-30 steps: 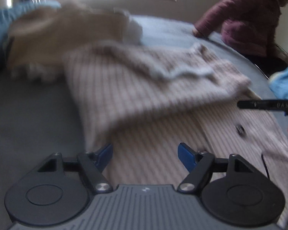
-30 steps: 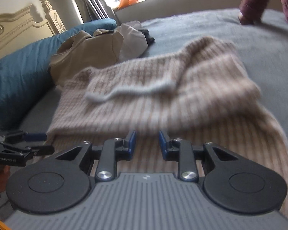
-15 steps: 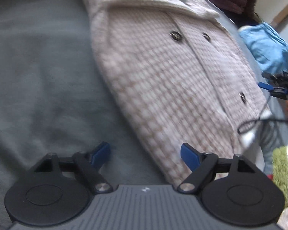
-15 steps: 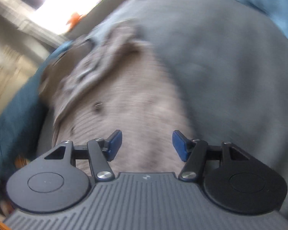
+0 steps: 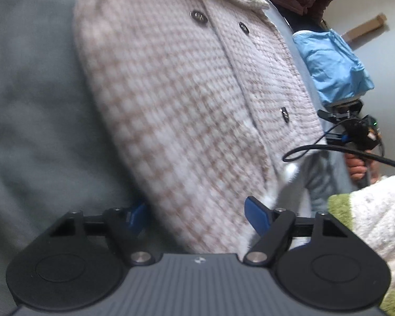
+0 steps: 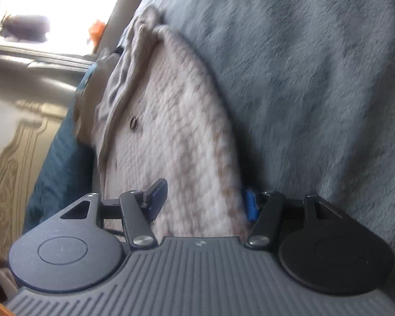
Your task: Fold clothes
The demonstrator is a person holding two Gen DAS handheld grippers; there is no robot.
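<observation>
Grippers: 2; cardigan (image 5: 187,110): 1; buttons: 3

No writing, label, brand name or number can be read anywhere here. The one mark is a small pale emblem at the top middle of each gripper's ribbed grey body, on the left gripper (image 5: 197,212) and on the right gripper (image 6: 201,201) alike, and it is too small to make out.
</observation>
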